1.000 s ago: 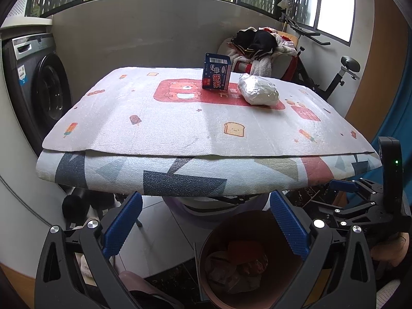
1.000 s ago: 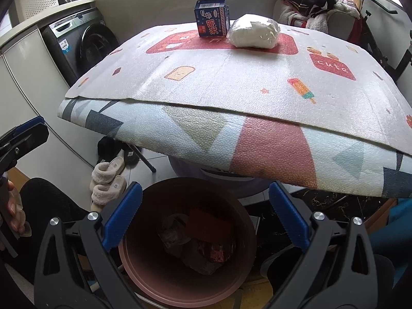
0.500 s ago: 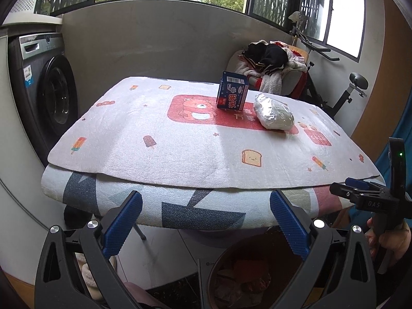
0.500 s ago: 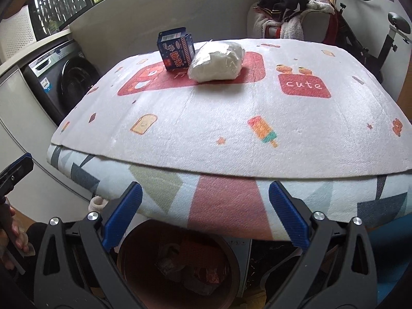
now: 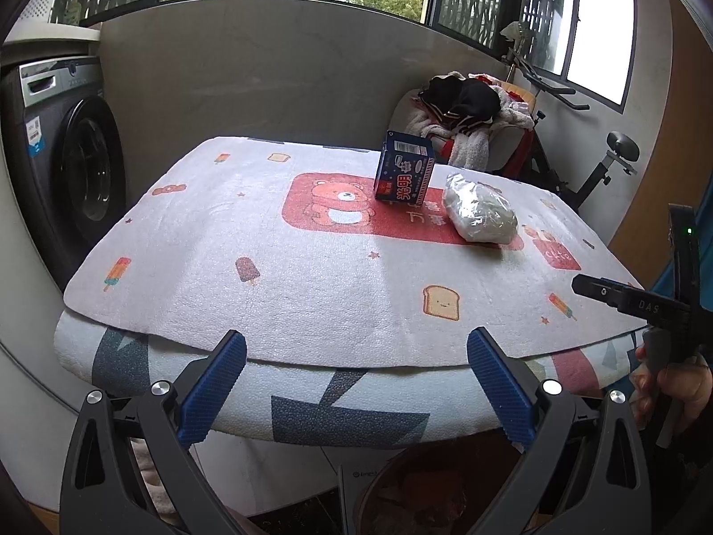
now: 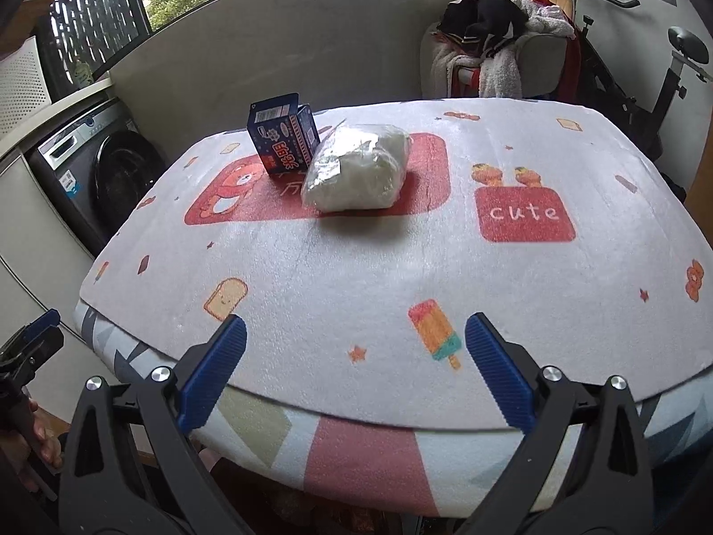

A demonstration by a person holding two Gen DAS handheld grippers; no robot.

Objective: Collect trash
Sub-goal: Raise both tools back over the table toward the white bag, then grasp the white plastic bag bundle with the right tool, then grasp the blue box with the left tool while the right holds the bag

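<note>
A blue carton [image 5: 404,166] stands upright near the far middle of the table [image 5: 312,294], which is covered by a printed mat. A clear plastic bag of white stuff [image 5: 479,214] lies just right of it. Both also show in the right wrist view, the carton [image 6: 283,138] and the bag [image 6: 356,168]. My left gripper [image 5: 356,383] is open and empty at the table's near edge. My right gripper [image 6: 355,372] is open and empty over the near edge, well short of the bag. A brown trash bin [image 5: 428,490] with rubbish sits under the table's front.
A washing machine [image 5: 67,156] stands at the left. A chair piled with clothes [image 5: 468,111] and an exercise bike [image 5: 601,169] stand behind the table. The right gripper's body [image 5: 646,307] shows at the right of the left wrist view.
Both grippers have risen from above the trash bin up to table level and moved toward the table. Both stay open and empty.
</note>
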